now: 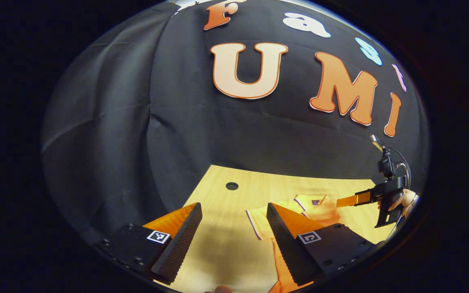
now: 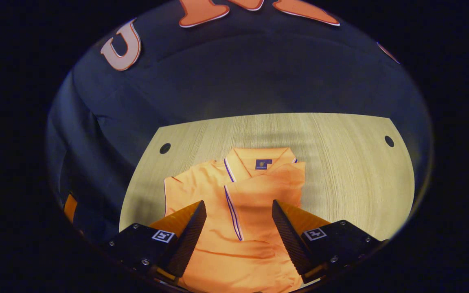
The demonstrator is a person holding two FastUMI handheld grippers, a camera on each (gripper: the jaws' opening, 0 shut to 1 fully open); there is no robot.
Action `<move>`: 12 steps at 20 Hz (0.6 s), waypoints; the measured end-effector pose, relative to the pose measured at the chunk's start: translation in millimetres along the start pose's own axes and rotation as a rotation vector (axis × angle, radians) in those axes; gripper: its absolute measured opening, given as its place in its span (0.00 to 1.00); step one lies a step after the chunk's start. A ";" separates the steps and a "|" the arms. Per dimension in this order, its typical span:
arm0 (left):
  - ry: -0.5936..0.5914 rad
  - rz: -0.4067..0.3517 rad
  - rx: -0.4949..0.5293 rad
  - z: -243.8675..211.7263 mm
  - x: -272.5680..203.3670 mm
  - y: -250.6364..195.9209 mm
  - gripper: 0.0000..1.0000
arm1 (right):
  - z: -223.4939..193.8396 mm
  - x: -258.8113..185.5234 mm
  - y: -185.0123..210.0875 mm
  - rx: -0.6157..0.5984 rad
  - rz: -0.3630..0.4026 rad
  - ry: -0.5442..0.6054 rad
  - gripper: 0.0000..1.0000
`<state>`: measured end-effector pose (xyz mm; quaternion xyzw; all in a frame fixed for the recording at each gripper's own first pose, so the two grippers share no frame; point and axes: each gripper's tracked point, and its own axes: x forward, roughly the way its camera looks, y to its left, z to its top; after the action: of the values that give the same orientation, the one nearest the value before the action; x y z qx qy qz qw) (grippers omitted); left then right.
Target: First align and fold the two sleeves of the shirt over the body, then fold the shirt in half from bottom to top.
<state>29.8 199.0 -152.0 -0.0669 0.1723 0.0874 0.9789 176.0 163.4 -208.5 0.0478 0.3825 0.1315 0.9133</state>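
An orange polo shirt [image 2: 226,256] lies flat on the wooden table [image 2: 340,171], collar [image 2: 259,156] toward the far edge. In the right gripper view one sleeve [image 2: 267,191] is folded over the body, its striped hem running down the middle; the other sleeve [image 2: 179,191] still spreads out to the left. My right gripper [image 2: 238,203] hovers open over the chest, nothing between its fingers. My left gripper [image 1: 233,207] is open over bare table beside the shirt [image 1: 259,221]. The right gripper [image 1: 346,201], held by a hand [image 1: 407,201], also appears far right in the left gripper view.
The table has round cable holes near its far corners [image 2: 165,148] [image 2: 389,141] [image 1: 231,186]. Black cloth wall rises right behind the far edge. Bare wood stretches to the right of the shirt [image 2: 360,195].
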 end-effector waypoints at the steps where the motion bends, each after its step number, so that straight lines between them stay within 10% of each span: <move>1: 0.015 -0.017 -0.014 -3.4 1.8 -6.3 0.98 | 5.4 -9.1 -2.9 0.005 0.002 -0.021 0.99; 12: 0.212 -0.118 -0.085 -25.8 56.0 -62.0 0.98 | 47.8 -116.5 -49.0 -0.058 -0.028 -0.257 0.99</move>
<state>85.3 142.6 -189.3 -0.1270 0.2667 0.0292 0.9549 141.6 84.7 -104.2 0.0326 0.2591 0.1225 0.9575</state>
